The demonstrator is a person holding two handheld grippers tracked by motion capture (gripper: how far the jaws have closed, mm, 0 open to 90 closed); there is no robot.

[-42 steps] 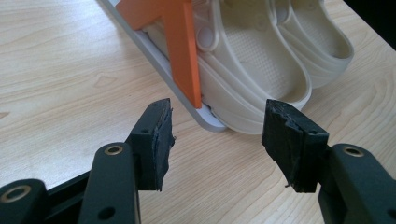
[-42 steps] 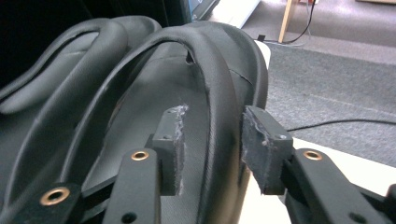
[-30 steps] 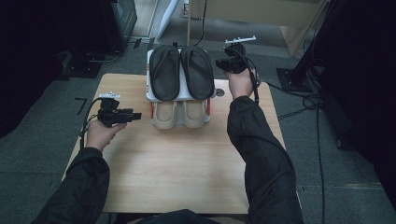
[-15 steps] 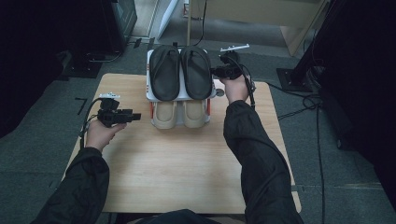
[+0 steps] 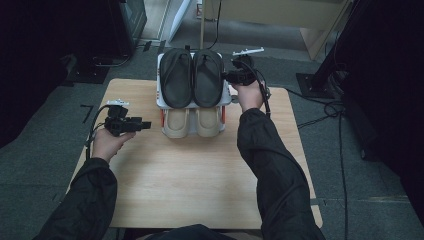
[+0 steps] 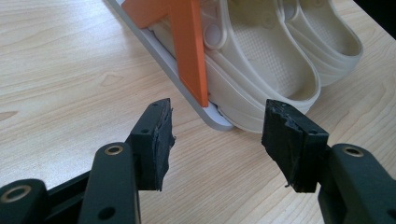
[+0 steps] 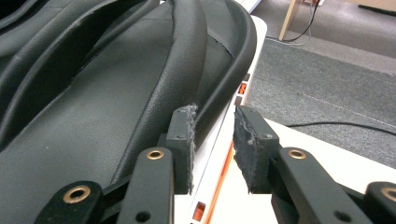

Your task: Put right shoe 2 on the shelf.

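Right tool, jaws just opening and parted astride the right rim of the black sandal on the rack top, upper centre; left tool released; withdraw straight, avoid snagging rim.

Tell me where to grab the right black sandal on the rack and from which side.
Take the right black sandal by its outer edge, coming in from the rack's right. That raised rim faces the right gripper, whose jaws have just been opening and now straddle the edge without pressing. The other sandal blocks the inner side, so the outer rim is probably the freest grip.
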